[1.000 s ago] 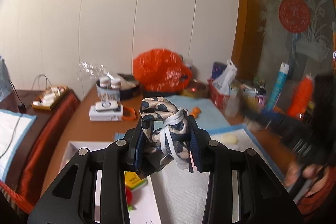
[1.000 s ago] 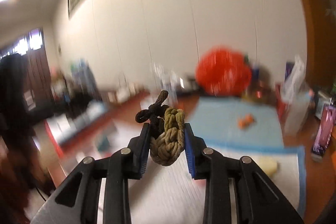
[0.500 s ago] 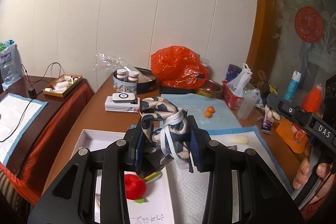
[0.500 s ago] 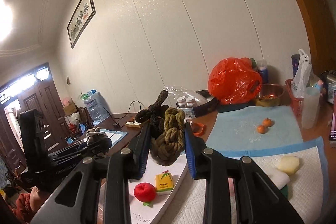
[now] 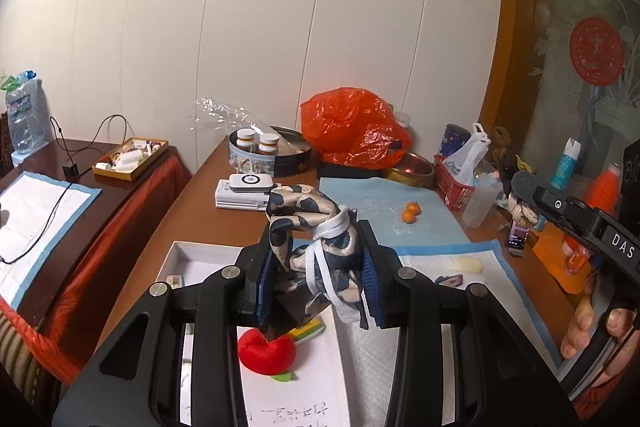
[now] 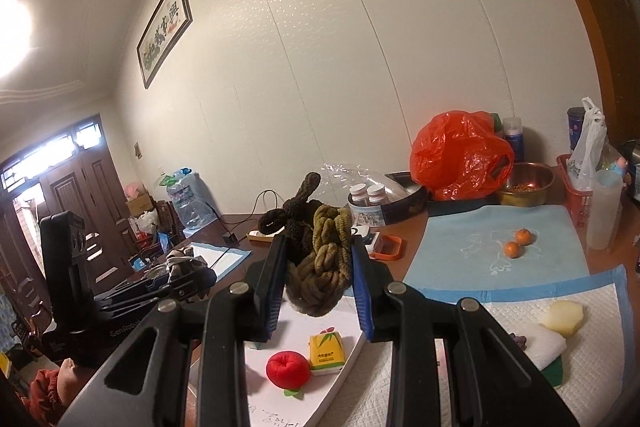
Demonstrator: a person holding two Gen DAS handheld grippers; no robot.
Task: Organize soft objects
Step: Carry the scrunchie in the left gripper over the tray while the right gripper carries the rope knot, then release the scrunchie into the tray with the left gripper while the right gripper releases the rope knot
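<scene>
The left tool, at the centre of its frame, pinches a knotted navy-and-cream scarf held above a white tray. A red plush apple lies on the tray at lower centre. The right tool, also centred, pinches a knotted olive-and-brown rope bundle above the wooden surface. An orange plastic bag sits at upper right.

Both wrist fisheyes ride close behind their jaws, raised over the worktop and facing the panelled wall, the right one angled leftward, sharing the white tray and orange bag.
</scene>
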